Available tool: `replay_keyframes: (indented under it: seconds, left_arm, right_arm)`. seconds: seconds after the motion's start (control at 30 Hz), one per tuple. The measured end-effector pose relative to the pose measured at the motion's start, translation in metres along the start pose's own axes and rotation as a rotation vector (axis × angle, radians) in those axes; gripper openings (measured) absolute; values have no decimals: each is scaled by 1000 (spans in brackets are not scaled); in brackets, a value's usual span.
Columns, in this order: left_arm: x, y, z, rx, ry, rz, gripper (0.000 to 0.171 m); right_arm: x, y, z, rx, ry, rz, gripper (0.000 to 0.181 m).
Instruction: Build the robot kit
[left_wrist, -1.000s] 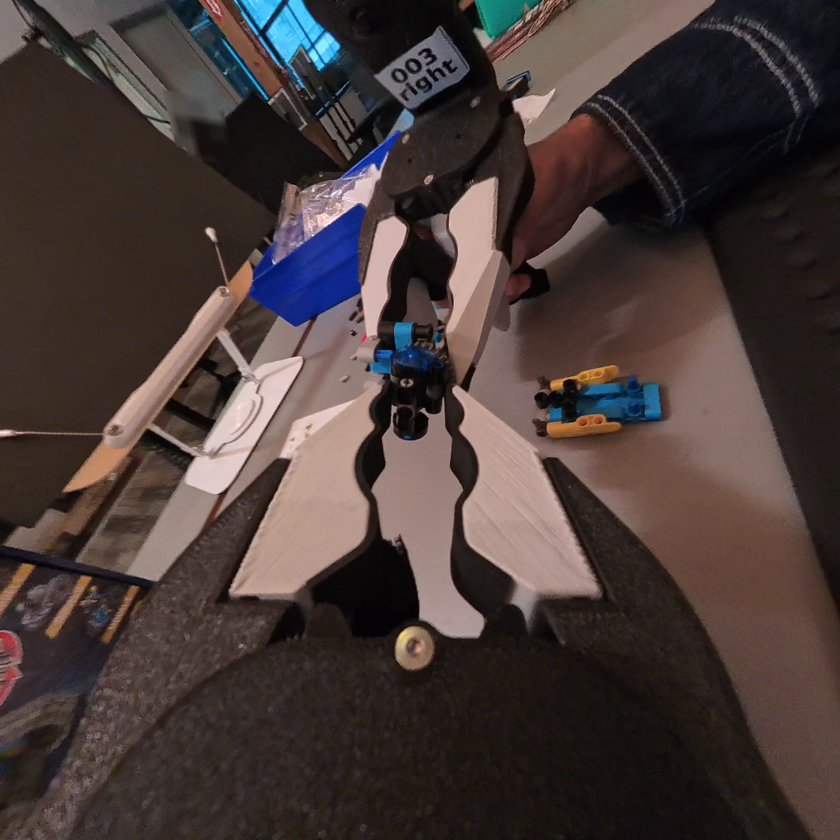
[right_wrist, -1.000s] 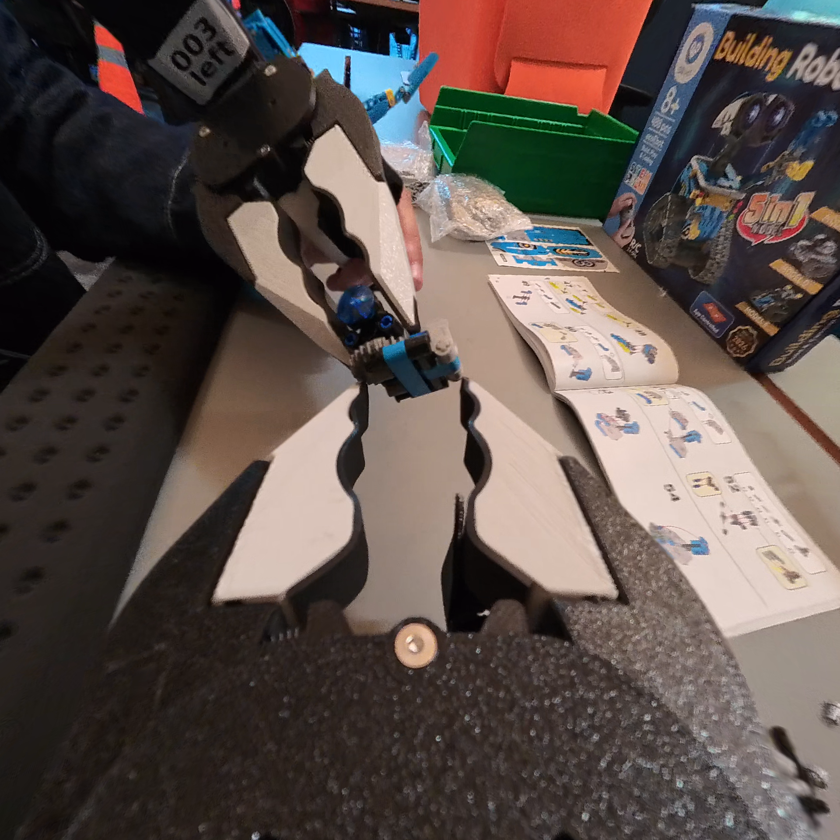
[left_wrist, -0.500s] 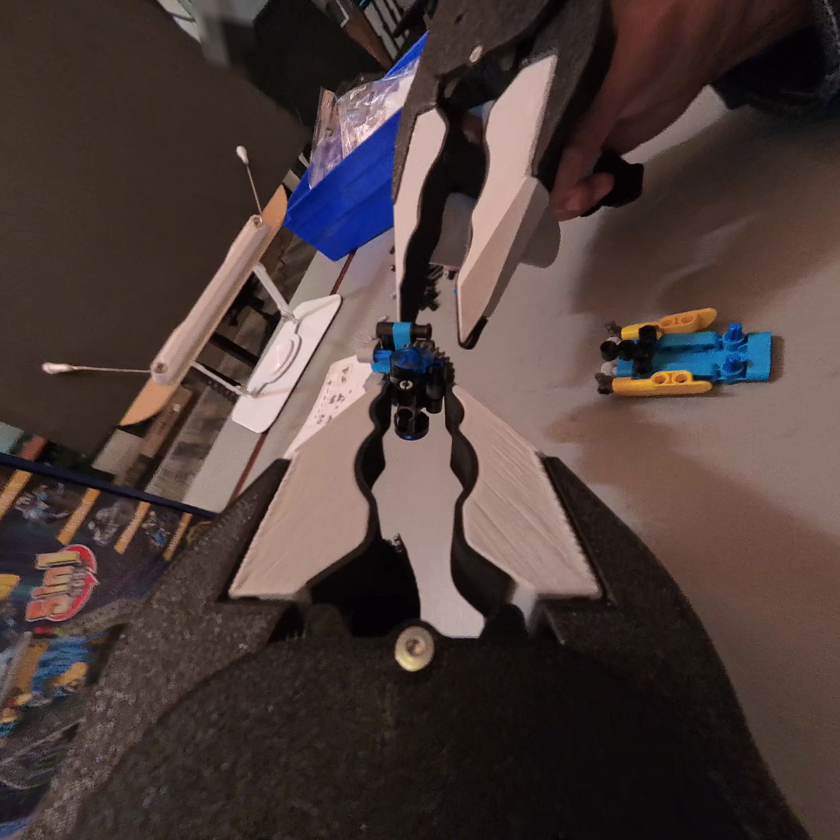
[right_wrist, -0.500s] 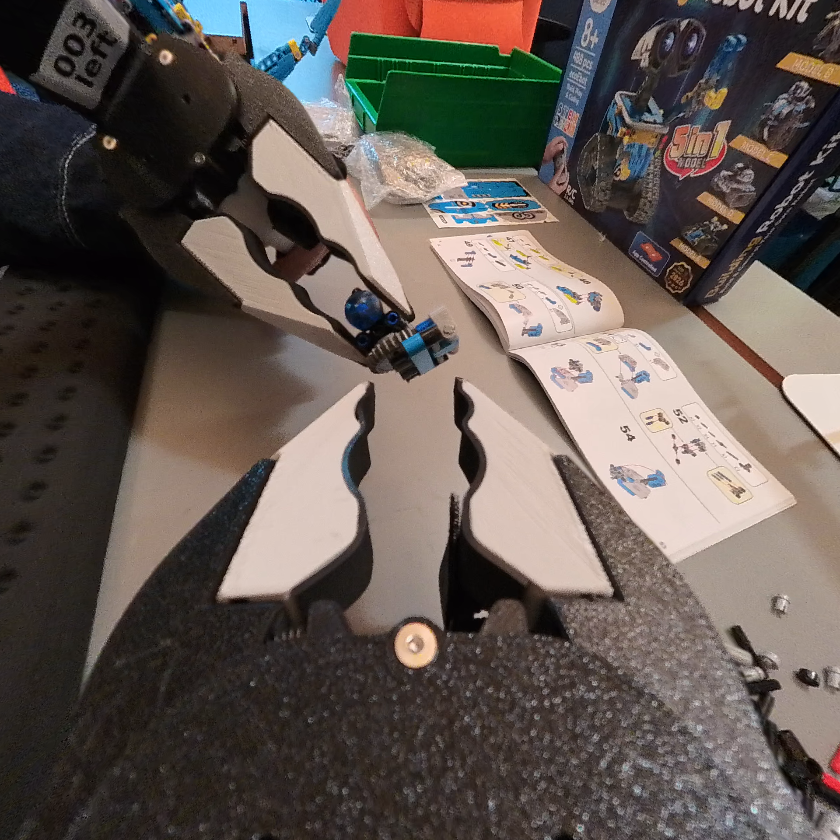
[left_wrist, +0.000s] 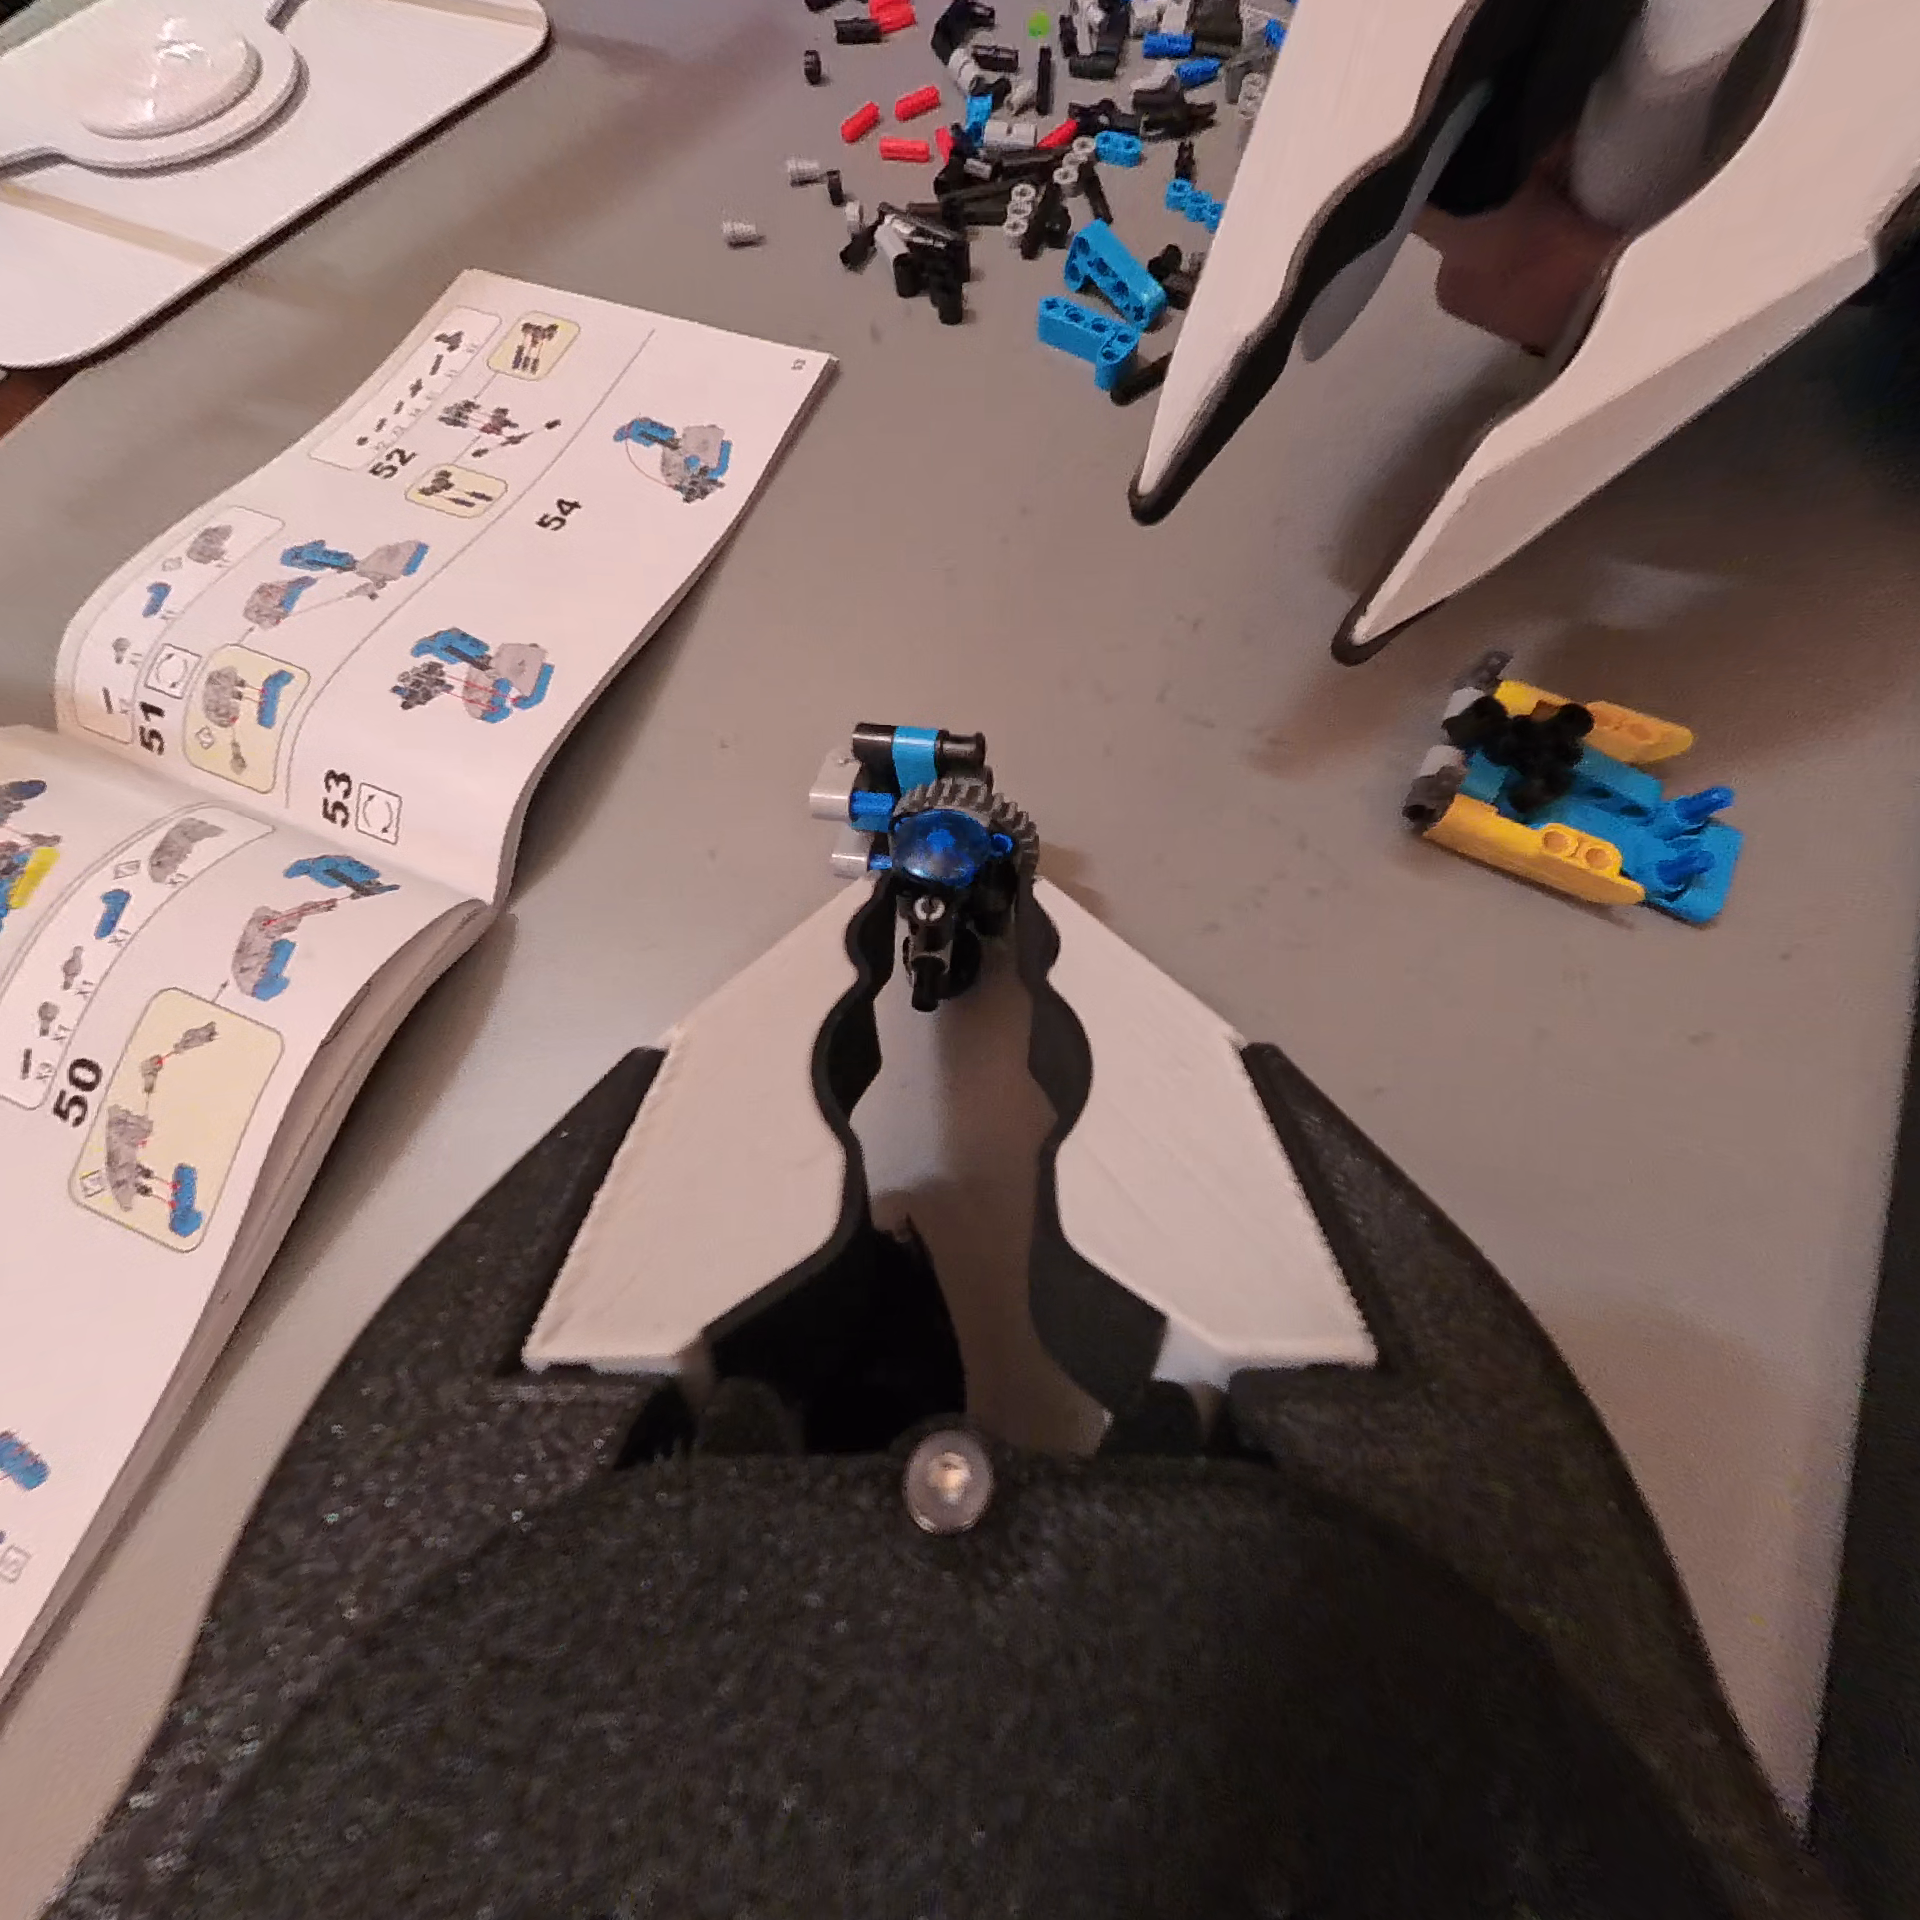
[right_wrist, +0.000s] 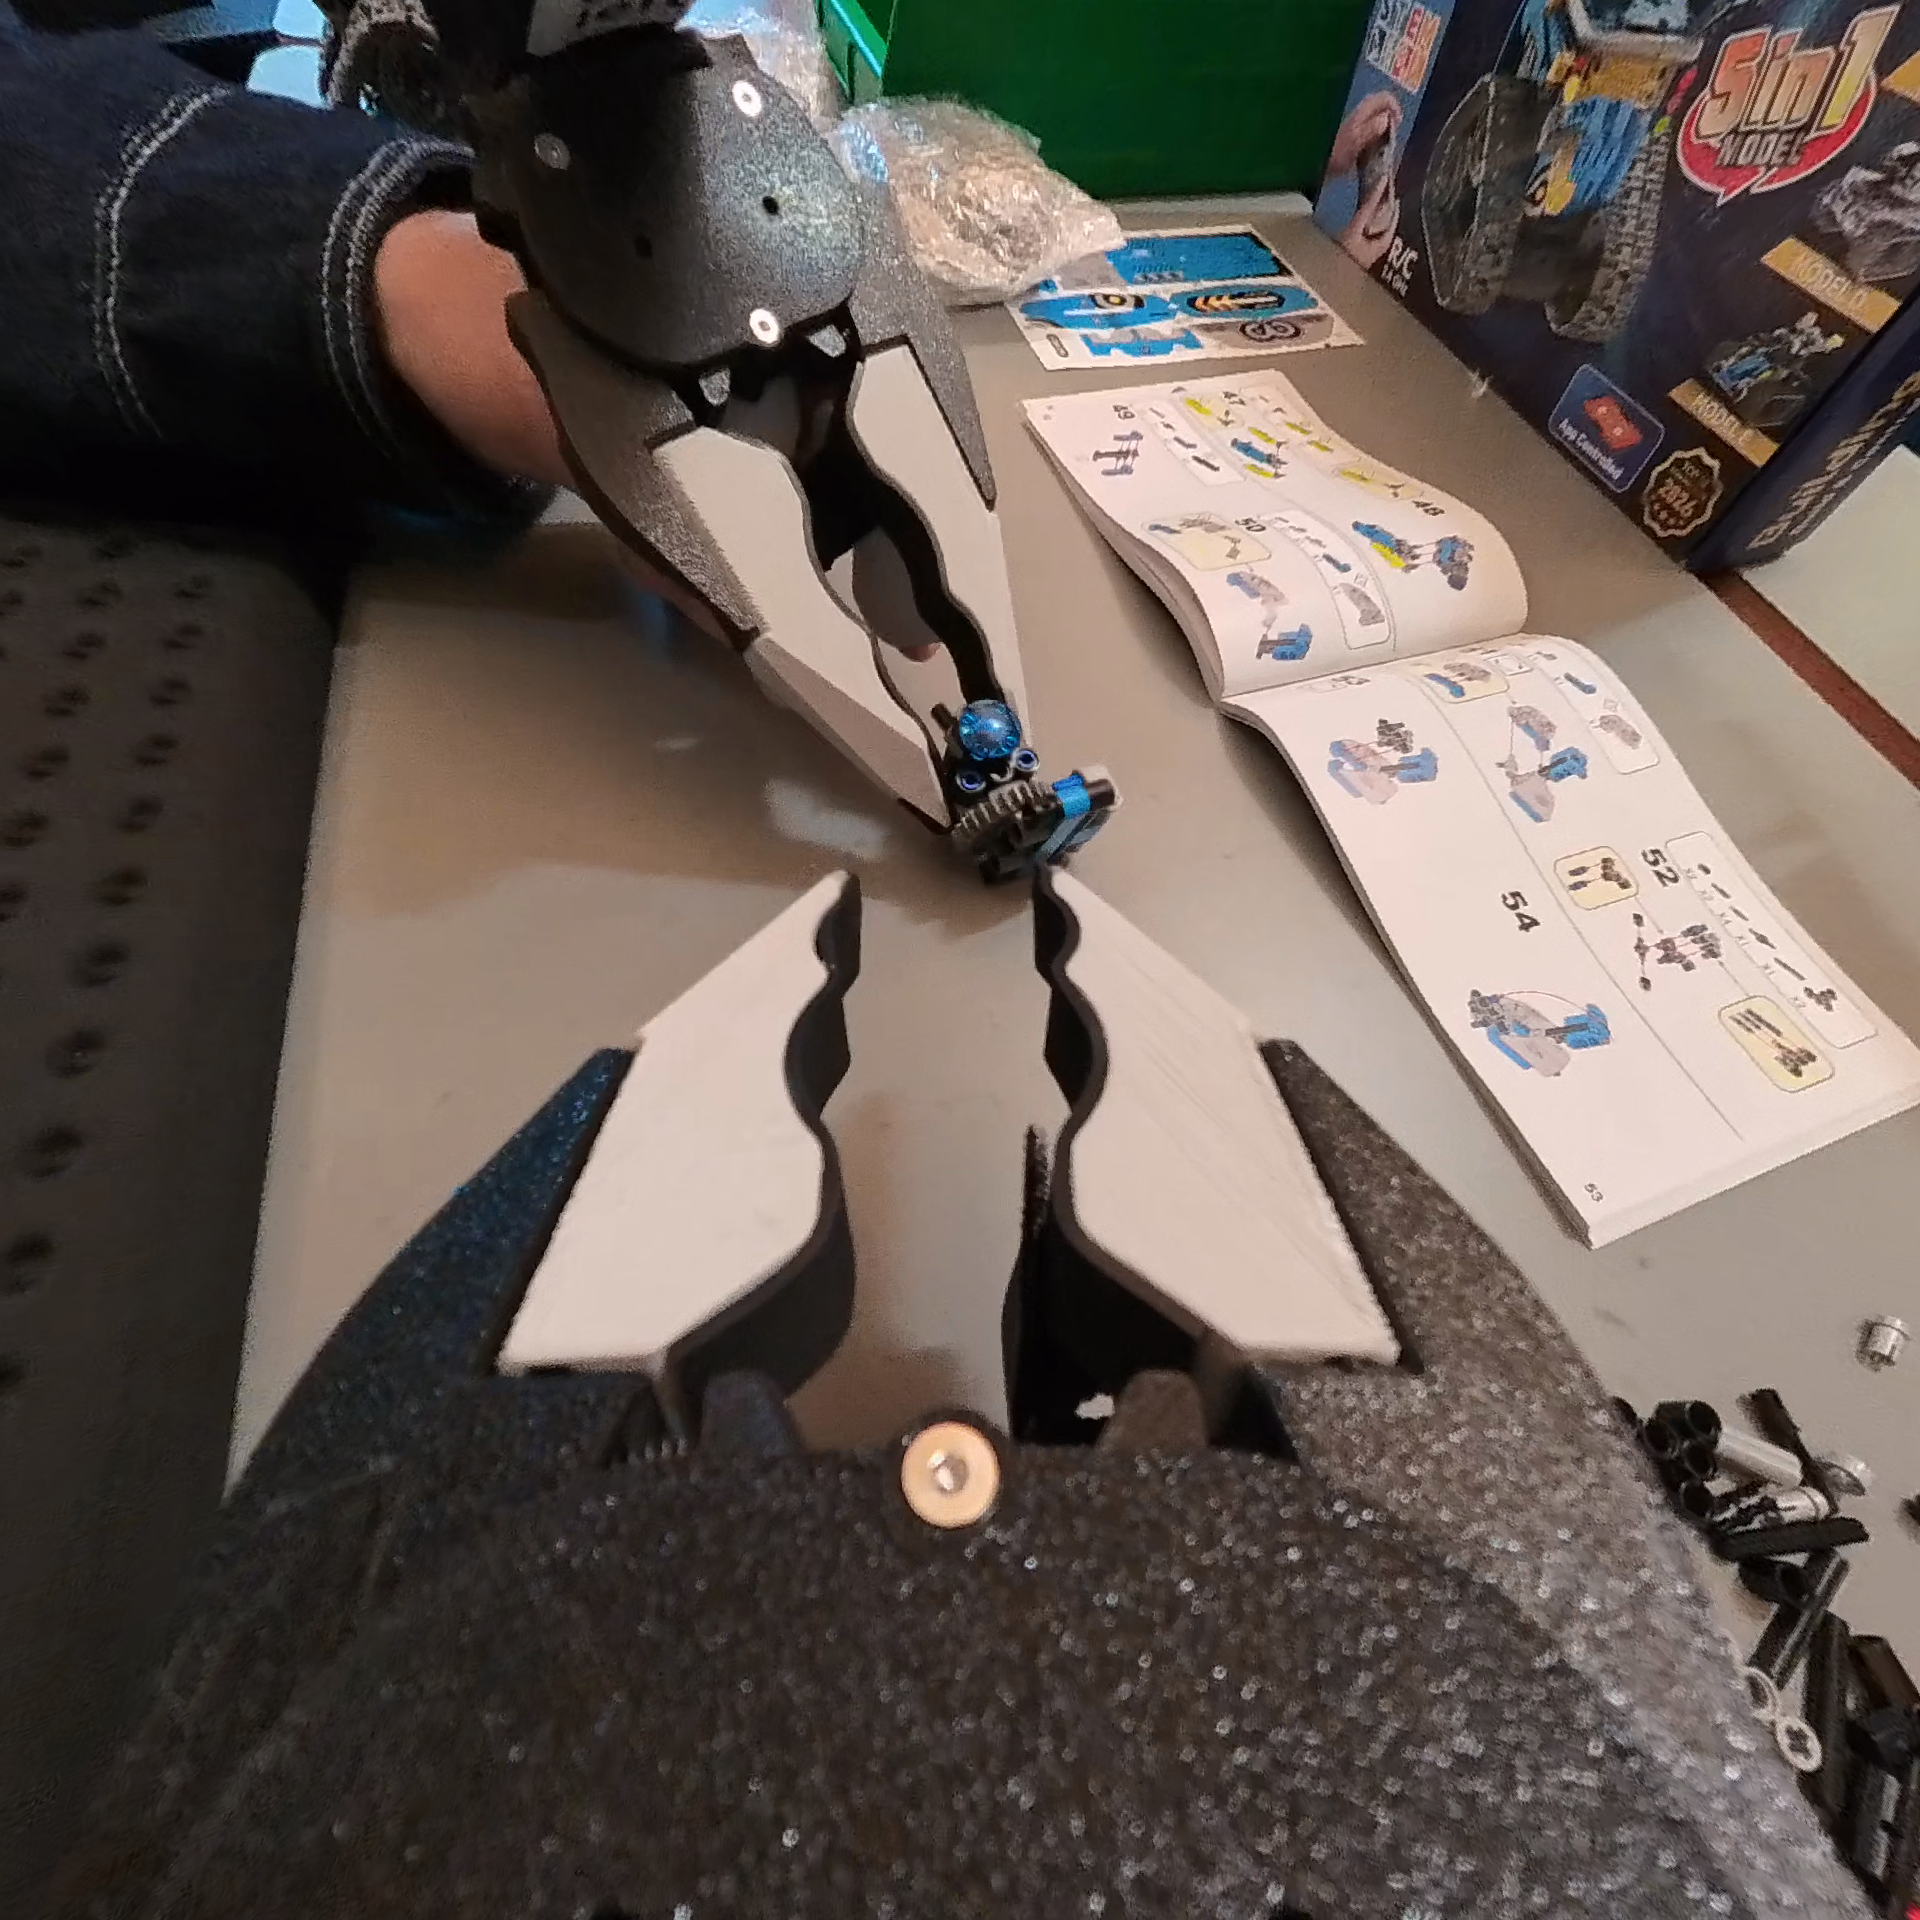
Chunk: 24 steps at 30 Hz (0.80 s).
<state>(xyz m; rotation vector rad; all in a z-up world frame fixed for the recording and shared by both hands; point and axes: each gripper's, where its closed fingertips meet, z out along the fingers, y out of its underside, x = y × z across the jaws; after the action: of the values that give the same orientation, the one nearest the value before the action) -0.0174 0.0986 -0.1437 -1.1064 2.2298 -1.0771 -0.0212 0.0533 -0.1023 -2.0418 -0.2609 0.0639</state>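
Grey bench (left_wrist: 1195, 665) | left gripper (left_wrist: 940, 894) fingers pinching geared brick assembly (left_wrist: 925, 821) | right gripper (right_wrist: 945, 883) fingers spread, empty | open booklet (left_wrist: 416, 582) left, loose parts (left_wrist: 1018, 166) beyond, yellow-blue model (left_wrist: 1569, 821) right

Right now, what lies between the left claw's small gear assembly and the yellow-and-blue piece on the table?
Only bare grey table lies between the gear assembly held in the left claw and the yellow-and-blue piece, as the left wrist view shows.

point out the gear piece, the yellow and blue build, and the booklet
gear piece (left_wrist: 961, 821), left wrist view, grey gear
yellow and blue build (left_wrist: 1569, 805), left wrist view, blue middle
booklet (right_wrist: 1558, 904), right wrist view, near page
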Motion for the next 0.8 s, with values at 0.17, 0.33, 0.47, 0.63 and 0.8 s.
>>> replay_keyframes:
  seconds: [0.17, 0.33, 0.47, 0.63, 0.8]
  left_arm:
    - [3, 4, 3, -16, 10, 27, 23]
    - [3, 4, 2, -13, 29, 15, 23]
    - [4, 5, 2, -11, 48, 3, 23]
    - [-3, 3, 1, 0, -13, 52, 23]
    - [0, 6, 3, -21, -5, 65, 23]
  right_arm:
    - [0, 7, 4, -34, -2, 13, 33]
    - [-2, 9, 7, -50, -5, -4, 32]
    - [-3, 11, 9, -63, -7, 0, 32]
    - [-2, 15, 10, -83, -2, 2, 32]
    - [-1, 19, 12, -102, 2, 2, 32]
